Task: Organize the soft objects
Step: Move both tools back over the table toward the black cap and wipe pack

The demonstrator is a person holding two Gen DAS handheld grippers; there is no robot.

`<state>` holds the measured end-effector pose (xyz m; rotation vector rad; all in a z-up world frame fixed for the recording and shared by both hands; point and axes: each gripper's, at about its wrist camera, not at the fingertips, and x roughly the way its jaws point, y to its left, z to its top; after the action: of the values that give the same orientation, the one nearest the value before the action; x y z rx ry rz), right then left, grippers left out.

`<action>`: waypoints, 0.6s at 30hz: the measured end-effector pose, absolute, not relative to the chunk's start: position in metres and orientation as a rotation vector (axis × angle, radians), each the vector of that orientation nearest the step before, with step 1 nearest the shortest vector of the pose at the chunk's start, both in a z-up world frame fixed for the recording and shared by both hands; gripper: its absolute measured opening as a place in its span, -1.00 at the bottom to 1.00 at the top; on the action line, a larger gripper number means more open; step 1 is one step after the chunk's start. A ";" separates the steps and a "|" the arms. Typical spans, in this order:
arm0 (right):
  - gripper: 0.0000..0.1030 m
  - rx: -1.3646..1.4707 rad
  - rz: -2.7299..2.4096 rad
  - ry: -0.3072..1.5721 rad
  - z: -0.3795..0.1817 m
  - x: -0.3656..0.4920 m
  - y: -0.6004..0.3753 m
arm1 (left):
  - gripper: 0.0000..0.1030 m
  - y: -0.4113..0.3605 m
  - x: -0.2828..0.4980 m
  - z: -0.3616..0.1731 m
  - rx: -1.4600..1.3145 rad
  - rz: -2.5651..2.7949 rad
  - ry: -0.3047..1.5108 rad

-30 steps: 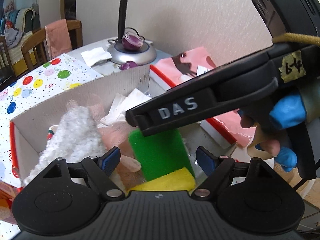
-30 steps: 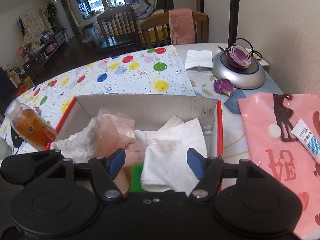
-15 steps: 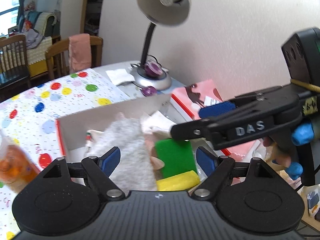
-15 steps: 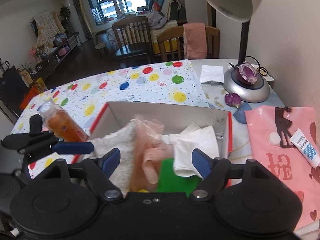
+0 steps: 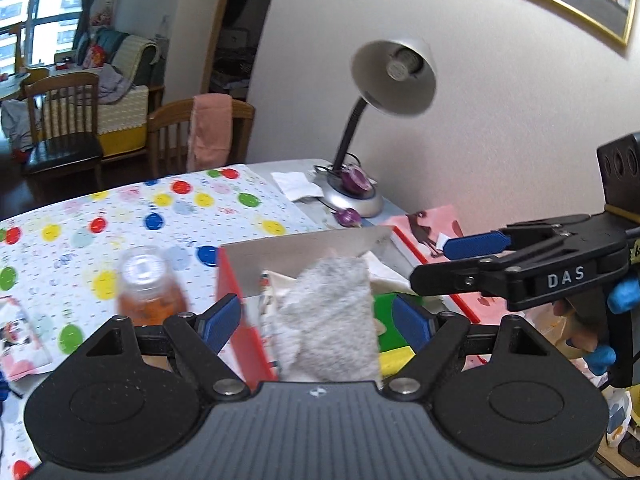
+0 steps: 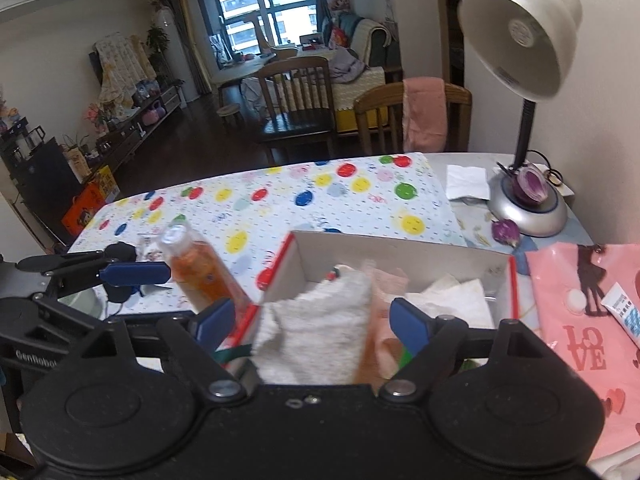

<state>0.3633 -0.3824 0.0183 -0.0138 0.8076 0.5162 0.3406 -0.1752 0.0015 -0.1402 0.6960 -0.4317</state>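
A cardboard box with red edges [image 5: 304, 252] [image 6: 400, 254] sits on the table and holds soft things: a grey fluffy cloth [image 5: 328, 316] [image 6: 316, 332], a pink cloth [image 6: 386, 284], a white cloth [image 6: 456, 298], a green sponge [image 5: 386, 320] and a yellow one [image 5: 394, 358]. My left gripper [image 5: 318, 322] is open and empty, raised in front of the box. My right gripper [image 6: 310, 326] is open and empty too; it shows at the right of the left wrist view [image 5: 472, 258]. The left gripper shows at the left of the right wrist view [image 6: 120, 274].
An orange-filled bottle [image 5: 150, 288] [image 6: 200, 268] stands left of the box on the polka-dot cloth [image 6: 320, 204]. A desk lamp [image 6: 524, 128] with a purple onion half [image 6: 534, 186] on its base stands at the back right. A pink bag [image 6: 588, 312] lies right.
Both grippers have drawn back and risen from the box, so more of the room and table shows. The soft things stay in the box.
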 end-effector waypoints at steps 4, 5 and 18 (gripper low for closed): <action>0.67 -0.010 0.536 0.806 0.022 0.354 -0.360 | 0.61 -0.143 0.329 0.003 -0.160 -0.405 0.688; 0.68 -0.012 0.544 0.806 0.022 0.352 -0.353 | 0.61 -0.135 0.327 0.003 -0.164 -0.396 0.690; 0.86 -0.072 0.690 0.812 0.021 0.327 -0.243 | 0.70 -0.018 0.301 -0.006 -0.193 -0.236 0.721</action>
<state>0.3274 -0.2431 0.0209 -0.0724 0.8116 0.6903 0.3013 -0.0179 -0.0056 -0.1934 0.7214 -0.2363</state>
